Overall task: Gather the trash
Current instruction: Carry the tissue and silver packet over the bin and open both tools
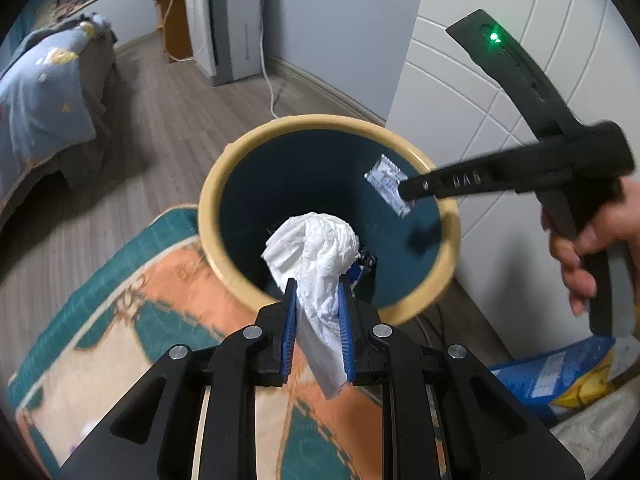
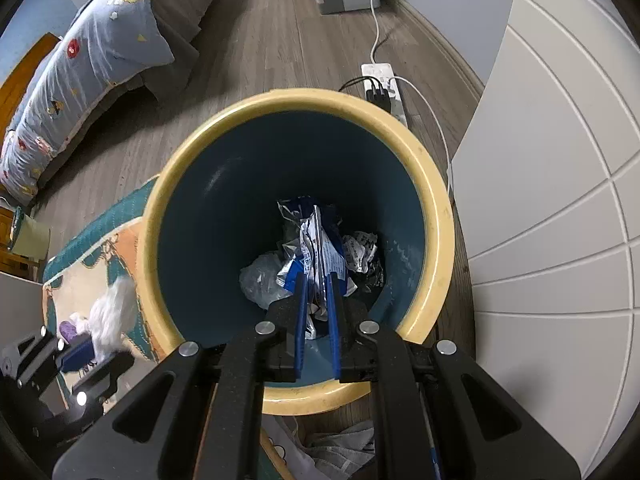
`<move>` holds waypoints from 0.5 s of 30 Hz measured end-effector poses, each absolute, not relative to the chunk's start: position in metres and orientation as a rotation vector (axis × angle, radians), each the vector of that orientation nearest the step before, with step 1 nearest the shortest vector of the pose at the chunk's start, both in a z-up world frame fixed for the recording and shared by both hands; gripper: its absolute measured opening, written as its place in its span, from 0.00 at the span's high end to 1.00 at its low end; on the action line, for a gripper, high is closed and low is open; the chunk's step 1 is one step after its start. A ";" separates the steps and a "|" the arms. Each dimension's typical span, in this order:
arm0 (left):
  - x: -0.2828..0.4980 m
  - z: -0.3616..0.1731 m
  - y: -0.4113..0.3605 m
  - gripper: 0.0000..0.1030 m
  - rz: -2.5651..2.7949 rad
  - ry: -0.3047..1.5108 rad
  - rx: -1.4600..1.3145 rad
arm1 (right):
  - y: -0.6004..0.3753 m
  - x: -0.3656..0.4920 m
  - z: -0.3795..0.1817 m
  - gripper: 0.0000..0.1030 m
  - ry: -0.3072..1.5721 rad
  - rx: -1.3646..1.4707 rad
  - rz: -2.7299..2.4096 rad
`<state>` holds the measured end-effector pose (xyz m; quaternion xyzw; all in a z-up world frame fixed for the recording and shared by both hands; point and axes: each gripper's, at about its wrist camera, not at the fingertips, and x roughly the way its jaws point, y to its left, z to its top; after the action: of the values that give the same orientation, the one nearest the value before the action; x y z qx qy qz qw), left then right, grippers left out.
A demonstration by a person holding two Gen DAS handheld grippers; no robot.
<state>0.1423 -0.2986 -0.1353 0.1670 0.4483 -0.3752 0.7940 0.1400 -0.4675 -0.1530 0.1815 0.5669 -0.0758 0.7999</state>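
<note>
- over the bin's near rim: your left gripper (image 1: 318,286) is clamped on a crumpled white tissue (image 1: 316,248); the tissue bulges above the blue pads (image 1: 291,316) and a tail hangs below them, over the edge of the rug (image 1: 120,320).
- above the bin mouth: your right gripper (image 2: 318,280) is pinched on a small silver and blue wrapper (image 2: 318,240), held upright between its pads and hanging inside the opening.
- same gripper in the left wrist view: it reaches in from the right, your hand (image 1: 592,248) around its handle, wrapper (image 1: 388,186) at its tip against the far inner wall.
- trash bin (image 2: 434,216): round, cream rim, dark teal inside, standing on the wood floor (image 2: 280,48) just beside the rug and near a white panelled cabinet (image 2: 560,200).
- bottom of the bin: crumpled wrappers (image 2: 364,252) and a clear plastic scrap (image 2: 260,280) already lie there.
- floor behind the bin: a white power strip (image 2: 380,80) with black plugs and white cables.
- floor below the bin in the right wrist view: more crumpled paper (image 2: 344,452), partly hidden.
- floor at right in the left wrist view: a blue and yellow packet (image 1: 556,376).
- far side of the room: a bed with a blue patterned quilt (image 2: 92,64) and a white appliance (image 1: 224,20) against the wall.
</note>
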 end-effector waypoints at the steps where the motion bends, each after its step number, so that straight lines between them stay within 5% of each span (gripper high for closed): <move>1: 0.144 -0.137 -0.303 0.81 -0.807 0.964 0.364 | -0.467 0.140 -0.155 0.91 1.219 0.388 -0.162; 8: 0.173 -0.156 -0.325 0.81 -0.749 0.962 0.403 | -0.468 0.142 -0.156 0.91 1.209 0.406 -0.166; 15: 0.184 -0.158 -0.316 0.49 -0.698 0.929 0.400 | -0.467 0.150 -0.153 0.91 1.176 0.440 -0.144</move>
<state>0.1842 -0.3162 -0.1579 0.1877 0.4358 -0.3275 0.8171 0.1495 -0.4666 -0.1535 0.2057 0.5495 -0.0674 0.8070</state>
